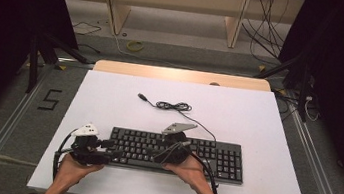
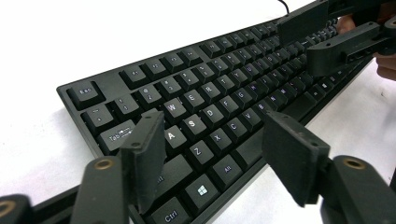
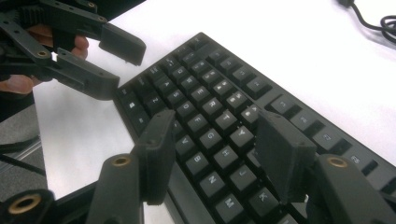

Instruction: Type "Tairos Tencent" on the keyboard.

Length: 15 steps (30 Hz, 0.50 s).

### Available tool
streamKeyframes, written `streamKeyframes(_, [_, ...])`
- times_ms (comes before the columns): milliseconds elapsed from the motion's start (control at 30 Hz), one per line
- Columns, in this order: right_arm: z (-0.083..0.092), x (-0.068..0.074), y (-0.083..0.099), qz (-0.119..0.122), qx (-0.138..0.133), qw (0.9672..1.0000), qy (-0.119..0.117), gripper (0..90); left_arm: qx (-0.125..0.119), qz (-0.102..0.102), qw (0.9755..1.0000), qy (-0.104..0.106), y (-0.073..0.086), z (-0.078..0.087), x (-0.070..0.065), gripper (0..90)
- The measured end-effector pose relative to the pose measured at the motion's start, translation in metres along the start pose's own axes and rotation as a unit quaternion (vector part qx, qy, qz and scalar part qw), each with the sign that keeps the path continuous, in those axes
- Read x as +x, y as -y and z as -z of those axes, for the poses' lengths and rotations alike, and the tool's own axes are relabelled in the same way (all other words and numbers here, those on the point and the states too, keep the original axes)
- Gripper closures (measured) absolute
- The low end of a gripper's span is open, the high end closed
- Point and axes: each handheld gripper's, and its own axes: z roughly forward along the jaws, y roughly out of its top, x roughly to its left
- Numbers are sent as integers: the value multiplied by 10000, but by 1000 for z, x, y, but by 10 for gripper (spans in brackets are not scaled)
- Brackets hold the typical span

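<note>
L claw [image 2: 212,154] & R claw [image 3: 217,156] both agape, empty, over keyboard [image 1: 177,153] (black): left end, mid.

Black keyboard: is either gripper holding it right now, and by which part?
Nothing is held. The left gripper hovers open above the left end of the black full-size keyboard; the right gripper hovers open over its middle keys.

High view looks down from afar; both claw views (close, low) share the keyboard [image 1: 177,154].
</note>
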Motion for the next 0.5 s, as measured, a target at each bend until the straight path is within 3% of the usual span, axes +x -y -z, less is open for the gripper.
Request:
streamKeyframes(267, [-7,3,-6,6,0,10000,-49,483,143,19,9998,-139,0,1,3,498])
streamKeyframes(500, [-15,5,-12,15,30,10000,-83,519,382,41,9991,-170,-1,1,5,639])
